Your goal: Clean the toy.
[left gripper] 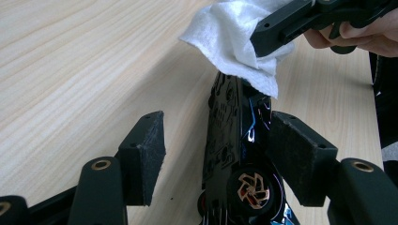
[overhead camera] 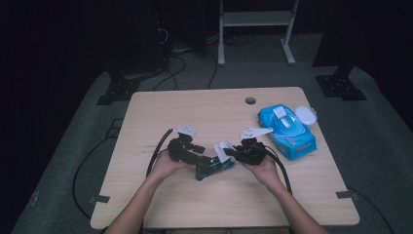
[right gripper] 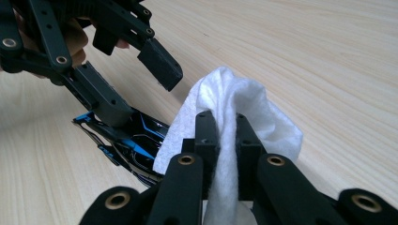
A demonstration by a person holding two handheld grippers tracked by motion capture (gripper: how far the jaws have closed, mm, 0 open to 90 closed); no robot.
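1. Nearest the lens in the left gripper view, the left gripper (left gripper: 216, 154) stands with its jaws partly apart: the right-hand pad (left gripper: 300, 154) lies against the side of a glossy black and blue toy car (left gripper: 234, 140), and the left-hand pad stands off it with bare table between, so the car sits between the jaws without being squeezed.
2. The car stands on its side at the lower centre of that view, a wheel with a copper-coloured hub facing the lens.
3. In the right gripper view, the right gripper (right gripper: 223, 126) has its jaws narrow, pinched tight on a white wipe (right gripper: 244, 103) that billows out above the pads.
4. The wipe touches the car's far end, at the top centre of the left gripper view and the lower left of the right gripper view.
5. In the high view, both hands meet at the lower centre of the frame, the left hand (overhead camera: 168, 163) and the right hand (overhead camera: 263, 165) on either side of the car.
6. The wooden table (overhead camera: 204, 109) carries it all; a blue pack of wipes (overhead camera: 287, 129) lies at the right of the high view, well apart from the car.
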